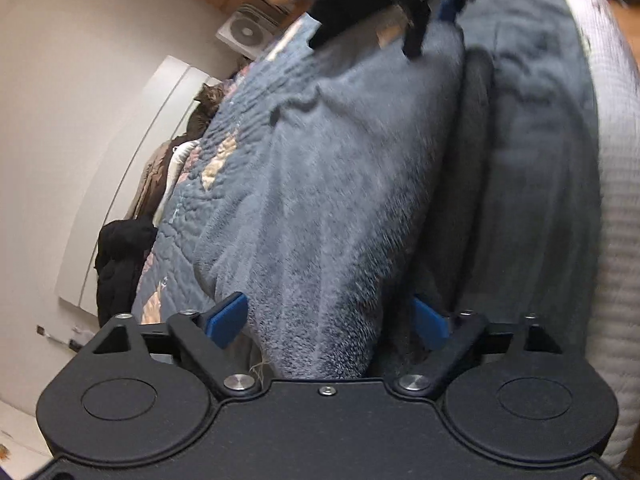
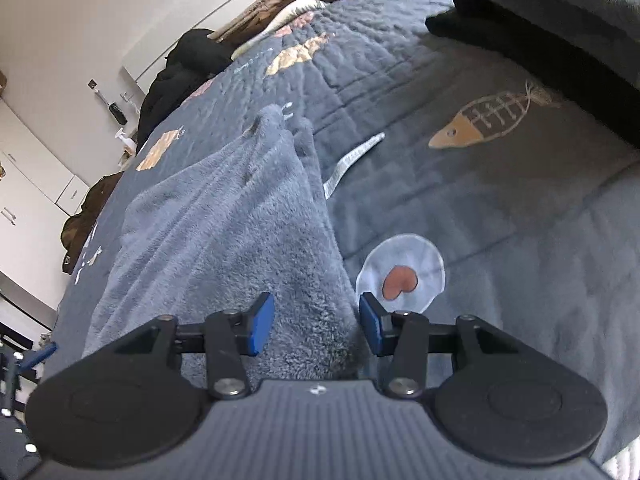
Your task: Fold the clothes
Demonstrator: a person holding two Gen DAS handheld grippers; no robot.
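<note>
Now my left gripper [image 1: 328, 320] is partly open with a thick fold of the fluffy grey garment [image 1: 340, 184] between its blue pads. My right gripper [image 2: 316, 322] is narrower, around the garment's other end. It all lies on the dark quilt [image 2: 500, 200] with the fish picture [image 2: 480, 120].

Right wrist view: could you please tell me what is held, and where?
The right hand-held gripper grips the grey fleece garment by its bunched near edge.
</note>
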